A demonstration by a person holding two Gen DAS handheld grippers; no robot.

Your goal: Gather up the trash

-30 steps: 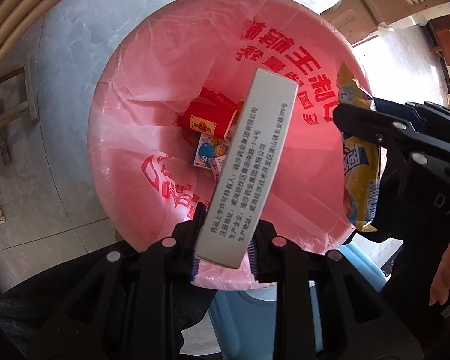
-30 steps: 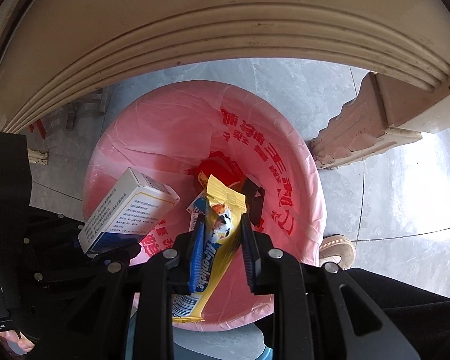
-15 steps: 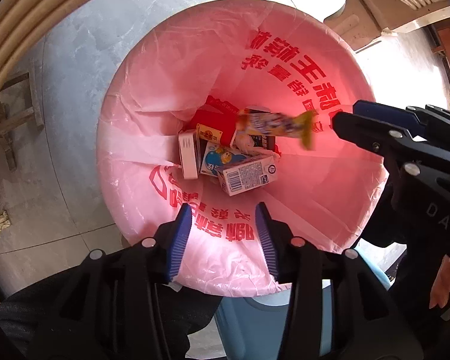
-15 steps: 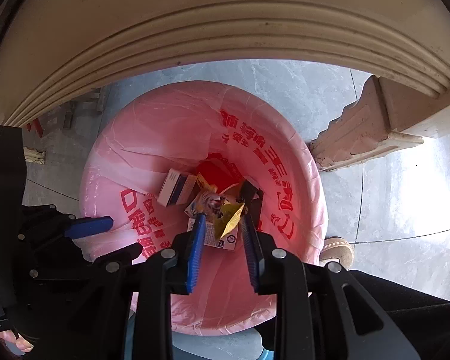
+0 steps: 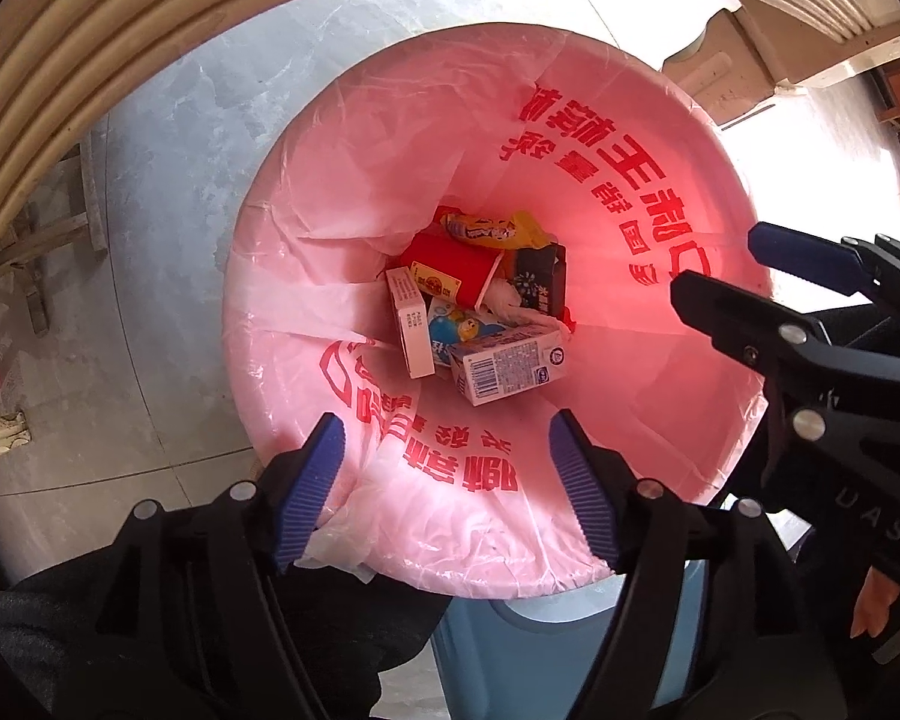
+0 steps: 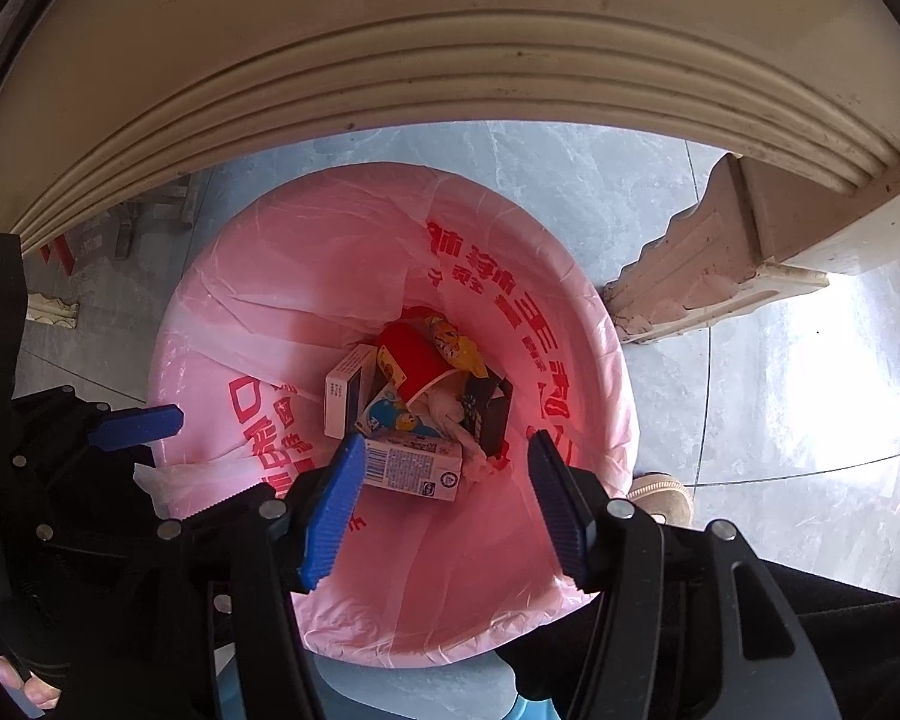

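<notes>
Floor [image 6: 570,180] is glossy grey marble-look tile with thin grout lines and strong glare at right. A cream moulded table edge [image 6: 450,60] with stepped ribs arcs across the top of both views; its carved leg foot [image 6: 702,276] sits on the tile just beside the bin, to the right in the right wrist view.

Blue plastic bin [image 5: 546,654] holds a thin, wrinkled, translucent pink liner bag [image 5: 330,252] with red printed characters, its top folded over the rim. Both grippers hang above the mouth and nothing blocks the drop path.

Trash lies at the bottom of the bag, all of it touching in one pile:
- red paper cup [image 5: 450,267] on its side, white rim showing
- white carton with barcode [image 5: 510,363], rectangular, nearest the left gripper
- white medicine box [image 5: 411,324], standing on edge at the left of the pile
- dark box [image 5: 543,282] at the right
- yellow snack wrapper [image 5: 492,228], crinkled film, at the far side above the cup
- blue cartoon pack [image 5: 456,330], partly buried between the box and the carton
- crumpled white tissue [image 5: 510,297] by the cup mouth

Left gripper [image 5: 450,486]: jaws spread wide, ribbed blue pads, black frame, nothing between them. Right gripper [image 6: 444,504]: same build, also spread wide and holding nothing; it enters the left wrist view from the right.

A tan shoe [image 6: 660,495] shows on the floor beyond the bin rim.
</notes>
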